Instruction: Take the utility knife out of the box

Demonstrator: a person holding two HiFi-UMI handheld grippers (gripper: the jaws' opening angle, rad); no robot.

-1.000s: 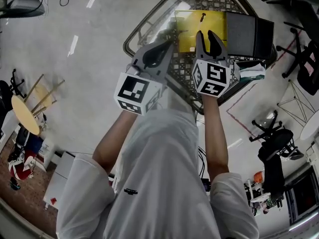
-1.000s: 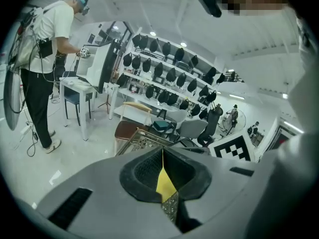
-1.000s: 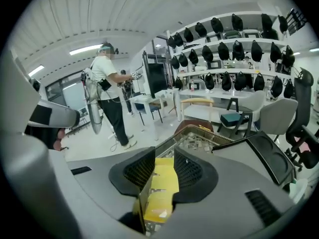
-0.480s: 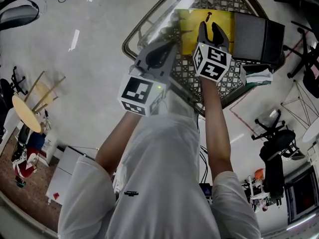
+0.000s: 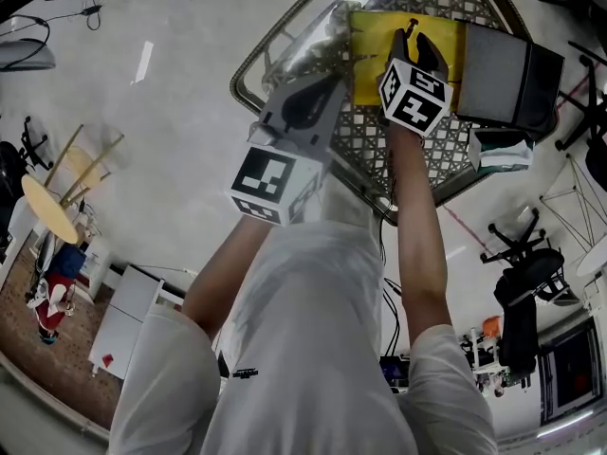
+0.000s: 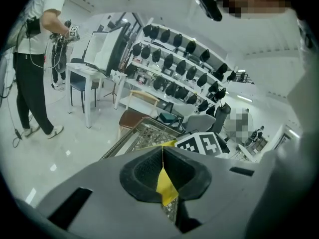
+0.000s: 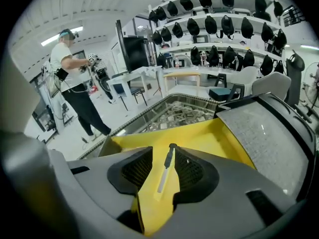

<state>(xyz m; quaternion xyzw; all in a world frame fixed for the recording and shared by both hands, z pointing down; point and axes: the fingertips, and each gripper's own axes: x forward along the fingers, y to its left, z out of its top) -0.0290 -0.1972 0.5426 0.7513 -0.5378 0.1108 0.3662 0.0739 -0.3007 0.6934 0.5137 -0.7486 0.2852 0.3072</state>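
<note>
1. The right gripper (image 7: 165, 156) has its jaws spread wide, and they have just been opening further. It is released, with nothing clamped.
2. Between those jaws, in the right gripper view, lies the slim grey utility knife (image 7: 165, 172), its black tip pointing toward the top of the frame.
3. The black ribbed pads (image 7: 134, 172) stand on either side of the knife with yellow showing in the gaps, so they do not press on it.
4. The knife lies flat on the floor of the open yellow box (image 7: 214, 138), at the lower centre of that view. It is still in the box, not lifted.
5. In the head view the right gripper hangs right of centre in the upper part of the frame. It is over the yellow box, with its marker cube turned to the camera.
6. A dark grey lid (image 7: 271, 133) lies open just beside the box, on its right.
7. The left gripper (image 6: 162, 152) is clenched — its pads meet along a thin seam with nothing between them. A sliver of yellow shows through the notch below the seam.
8. In the head view the left gripper sits left of centre over the metal lattice table (image 5: 248, 64), its tip near the box's left edge. Whether it touches anything cannot be told.
</note>
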